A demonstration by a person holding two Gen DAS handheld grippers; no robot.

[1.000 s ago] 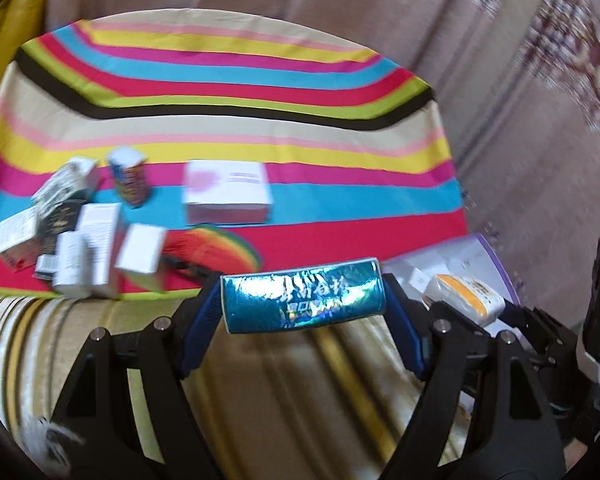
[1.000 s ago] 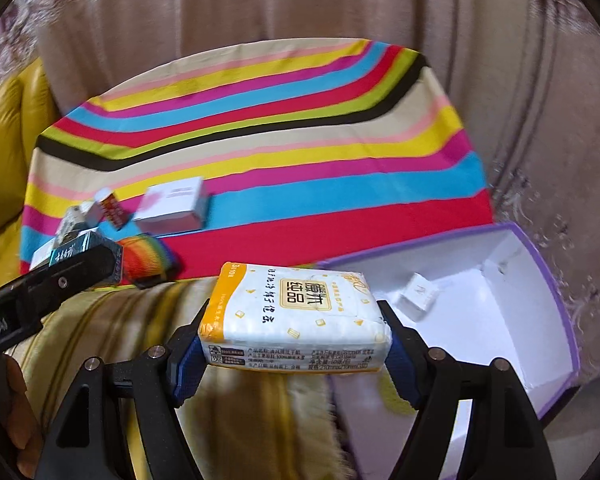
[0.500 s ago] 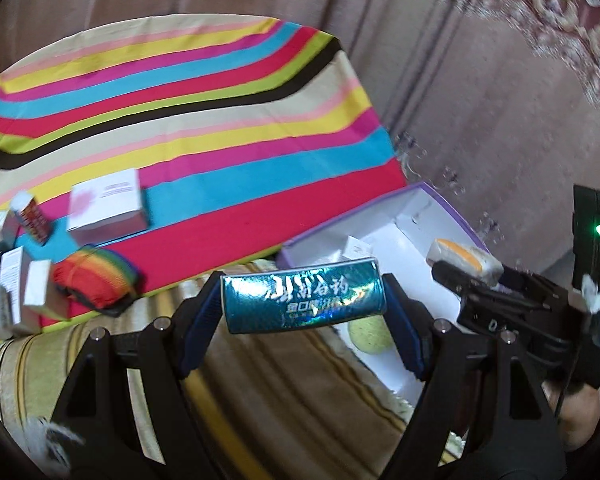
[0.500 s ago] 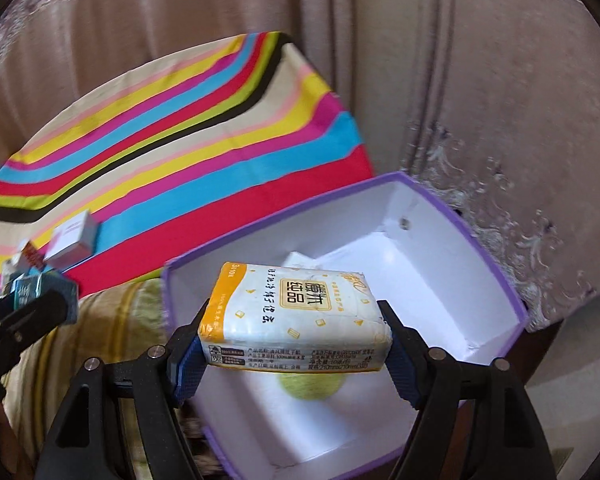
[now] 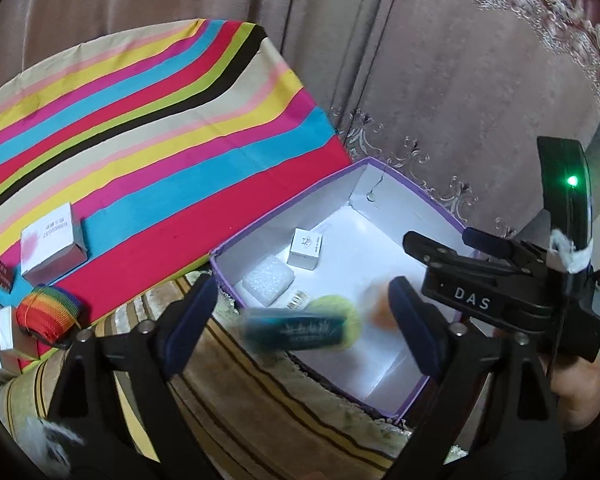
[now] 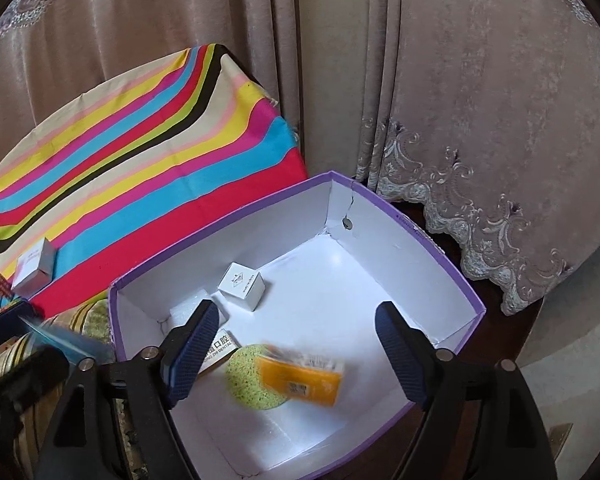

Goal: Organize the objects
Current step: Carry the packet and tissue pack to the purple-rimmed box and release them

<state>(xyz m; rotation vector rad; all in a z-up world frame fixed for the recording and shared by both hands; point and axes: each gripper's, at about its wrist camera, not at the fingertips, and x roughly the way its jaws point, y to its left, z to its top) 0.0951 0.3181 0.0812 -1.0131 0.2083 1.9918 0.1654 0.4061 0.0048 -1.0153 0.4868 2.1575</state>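
Swung from striped cloth (image 5: 148,148) over purple box (image 6: 428,248); both tongs, left (image 5: 304,320) and right (image 6: 296,344), opening, blue pack (image 5: 296,330) and tissue pack (image 6: 304,380) dropping free.

1. the left wrist view looks steeply down along its fingers from near the purple-rimmed box (image 5: 384,168), striped cloth (image 5: 140,152) to the left.
2. the right wrist view sits right over the same box (image 6: 440,256), facing down into it.
3. both share the box, cloth and curtain (image 5: 460,80).
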